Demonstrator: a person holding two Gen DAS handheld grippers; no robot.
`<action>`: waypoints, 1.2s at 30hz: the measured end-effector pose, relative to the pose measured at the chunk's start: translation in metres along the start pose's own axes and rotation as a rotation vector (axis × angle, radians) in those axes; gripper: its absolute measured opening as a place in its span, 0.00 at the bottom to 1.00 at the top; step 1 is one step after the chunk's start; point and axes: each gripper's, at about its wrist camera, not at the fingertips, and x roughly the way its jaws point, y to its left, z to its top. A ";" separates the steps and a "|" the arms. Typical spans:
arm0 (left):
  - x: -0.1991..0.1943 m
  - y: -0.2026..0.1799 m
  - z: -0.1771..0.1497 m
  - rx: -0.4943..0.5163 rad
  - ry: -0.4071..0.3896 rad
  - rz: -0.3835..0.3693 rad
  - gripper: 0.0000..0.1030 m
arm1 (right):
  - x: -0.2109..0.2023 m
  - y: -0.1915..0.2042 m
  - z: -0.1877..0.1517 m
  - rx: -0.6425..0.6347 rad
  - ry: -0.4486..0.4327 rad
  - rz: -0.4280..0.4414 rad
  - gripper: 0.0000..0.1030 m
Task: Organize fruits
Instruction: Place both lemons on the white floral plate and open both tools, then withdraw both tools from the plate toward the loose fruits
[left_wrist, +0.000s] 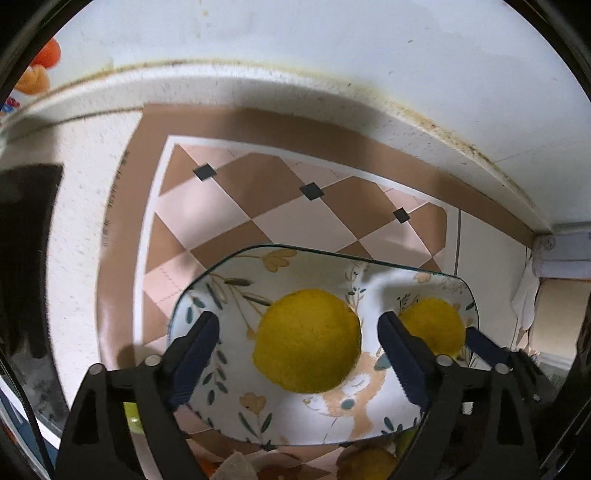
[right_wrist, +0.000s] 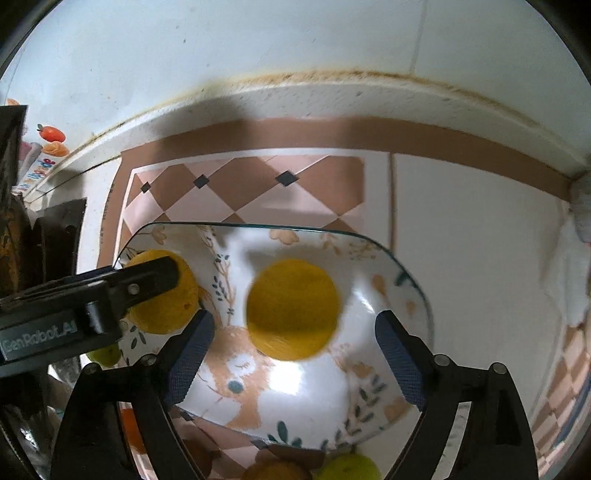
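Note:
A white floral plate (left_wrist: 229, 291) (right_wrist: 384, 369) lies on a checked mat and holds two yellow lemons. In the left wrist view one lemon (left_wrist: 308, 341) lies between the open fingers of my left gripper (left_wrist: 299, 350), not gripped; the second lemon (left_wrist: 434, 325) lies to its right. In the right wrist view my right gripper (right_wrist: 295, 350) is open over the plate with a lemon (right_wrist: 293, 308) just ahead of its fingers, slightly blurred. The other lemon (right_wrist: 166, 299) sits at the plate's left, partly hidden by the left gripper's body (right_wrist: 74, 306).
The brown and pink checked mat (left_wrist: 236, 206) lies on a white speckled counter (right_wrist: 461, 240) against a white wall. More fruit shows below the plate: a green one (right_wrist: 351, 467), a brownish one (left_wrist: 369, 463). Dark objects (right_wrist: 48, 236) stand at the left.

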 end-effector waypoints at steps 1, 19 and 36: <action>-0.006 0.000 -0.005 0.013 -0.011 0.000 0.87 | -0.006 0.000 -0.003 0.006 -0.011 -0.019 0.90; -0.120 -0.011 -0.088 0.112 -0.317 0.135 0.87 | -0.119 0.013 -0.109 0.017 -0.240 -0.135 0.90; -0.215 -0.003 -0.204 0.174 -0.518 0.100 0.87 | -0.227 0.049 -0.216 0.001 -0.422 -0.075 0.90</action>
